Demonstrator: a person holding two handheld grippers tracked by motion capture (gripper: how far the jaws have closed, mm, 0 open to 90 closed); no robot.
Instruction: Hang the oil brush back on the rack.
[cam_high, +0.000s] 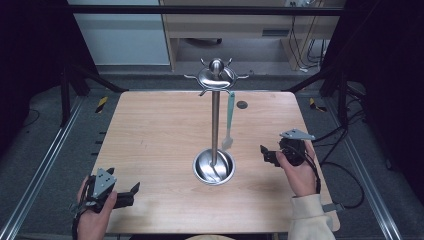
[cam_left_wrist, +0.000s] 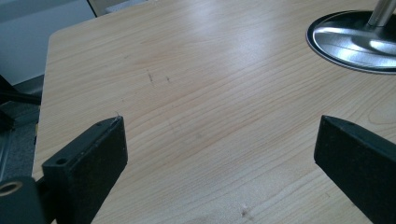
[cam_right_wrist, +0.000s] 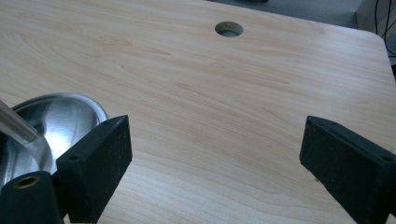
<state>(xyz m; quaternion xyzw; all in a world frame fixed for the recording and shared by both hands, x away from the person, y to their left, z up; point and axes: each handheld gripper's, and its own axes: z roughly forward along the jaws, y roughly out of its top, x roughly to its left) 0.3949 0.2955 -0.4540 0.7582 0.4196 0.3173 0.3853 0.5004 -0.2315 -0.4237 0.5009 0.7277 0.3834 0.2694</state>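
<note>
Light wooden table (cam_high: 150, 130) is topped by a tall steel hook stand (cam_high: 215, 120); left gripper (cam_high: 131, 192) and right gripper (cam_high: 263, 151) are held with jaws apart

a shiny metal utensil stand (cam_high: 215, 120) stands upright near the middle of the wooden table. its round dished base (cam_high: 214, 167) rests flat on the wood, and a thin straight pole rises to a domed top (cam_high: 216, 75) ringed with small hooks. a pale teal spatula (cam_high: 229, 120) hangs from one hook, handle up, blade just above the table beside the base.
</note>
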